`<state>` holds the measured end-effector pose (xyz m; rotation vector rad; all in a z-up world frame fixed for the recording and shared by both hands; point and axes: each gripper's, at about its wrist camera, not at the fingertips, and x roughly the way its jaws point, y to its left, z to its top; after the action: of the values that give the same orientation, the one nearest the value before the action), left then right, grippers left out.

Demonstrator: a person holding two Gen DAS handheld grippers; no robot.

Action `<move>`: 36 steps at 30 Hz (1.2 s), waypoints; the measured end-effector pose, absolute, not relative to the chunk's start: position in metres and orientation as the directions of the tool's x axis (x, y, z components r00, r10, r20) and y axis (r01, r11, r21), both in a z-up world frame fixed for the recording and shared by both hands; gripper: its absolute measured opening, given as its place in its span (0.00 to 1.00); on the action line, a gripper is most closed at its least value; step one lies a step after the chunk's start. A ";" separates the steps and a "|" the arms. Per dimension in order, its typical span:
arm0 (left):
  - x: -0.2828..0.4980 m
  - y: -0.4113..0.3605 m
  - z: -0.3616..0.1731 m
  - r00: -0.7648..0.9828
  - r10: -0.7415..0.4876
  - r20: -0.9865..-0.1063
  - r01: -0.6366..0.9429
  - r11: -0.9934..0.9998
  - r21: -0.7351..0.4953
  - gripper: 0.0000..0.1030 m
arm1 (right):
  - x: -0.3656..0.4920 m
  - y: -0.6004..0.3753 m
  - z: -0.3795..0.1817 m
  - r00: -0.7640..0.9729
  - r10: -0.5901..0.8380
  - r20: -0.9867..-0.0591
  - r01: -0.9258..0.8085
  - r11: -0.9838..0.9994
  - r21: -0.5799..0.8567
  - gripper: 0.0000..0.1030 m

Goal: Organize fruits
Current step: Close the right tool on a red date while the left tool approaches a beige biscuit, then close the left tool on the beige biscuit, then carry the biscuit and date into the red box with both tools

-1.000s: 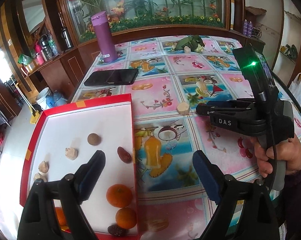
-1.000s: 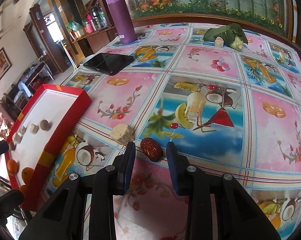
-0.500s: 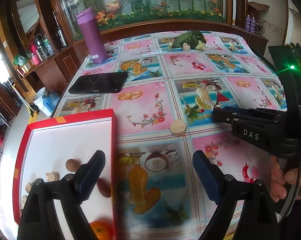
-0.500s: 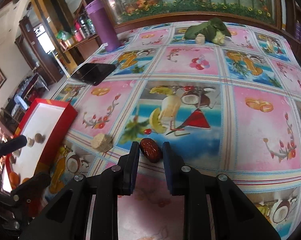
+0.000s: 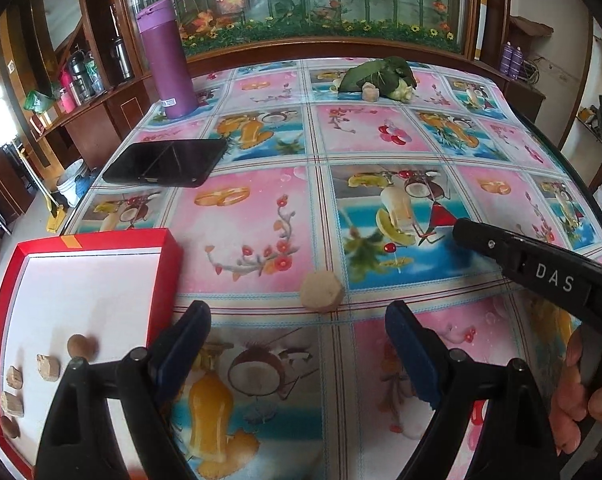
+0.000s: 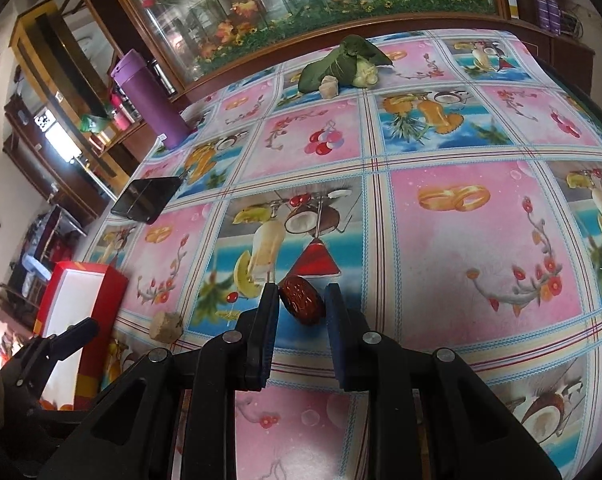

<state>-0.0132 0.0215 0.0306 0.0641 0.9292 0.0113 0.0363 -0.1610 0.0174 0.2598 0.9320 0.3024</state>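
My right gripper [image 6: 301, 300] is shut on a dark red date [image 6: 302, 299] and holds it above the tablecloth. My left gripper [image 5: 297, 328] is open and empty, hovering just short of a beige round piece [image 5: 321, 291], which also shows in the right wrist view [image 6: 165, 325]. The red tray [image 5: 169, 248] with a white floor lies at the left and holds a brown nut [image 5: 81, 346] and several beige chunks [image 5: 47, 367]. The tray shows at the left of the right wrist view [image 6: 113, 292]. The right gripper's body [image 5: 541, 276] crosses the left wrist view.
A black tablet [image 5: 167, 164] and a purple flask [image 5: 167, 60] stand at the far left of the table. Green leaves with a pale piece [image 5: 371, 92] lie at the far edge. A wooden cabinet with glass runs behind the table.
The right gripper has lifted and tilted with the date in it. The left gripper has moved right and forward off the tray towards the beige piece; the oranges have left its view.
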 end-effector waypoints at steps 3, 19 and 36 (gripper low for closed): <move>-0.009 0.021 0.028 0.605 0.050 -0.795 0.002 0.998 0.065 0.88 | 0.037 -0.163 0.016 0.554 0.372 -0.745 -0.132 0.923 0.363 0.22; 0.001 0.016 0.010 0.604 0.075 -0.793 -0.033 0.997 0.069 0.58 | 0.039 -0.161 0.011 0.534 0.381 -0.755 -0.129 0.919 0.372 0.22; 0.000 0.010 0.009 0.626 0.017 -0.780 -0.028 1.000 -0.001 0.30 | 0.041 -0.158 0.010 0.543 0.370 -0.754 -0.140 0.925 0.353 0.22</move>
<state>0.0002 0.0099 0.0093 -0.0133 0.8941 0.0261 0.0410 -0.1576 0.0101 0.2640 0.9516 0.3068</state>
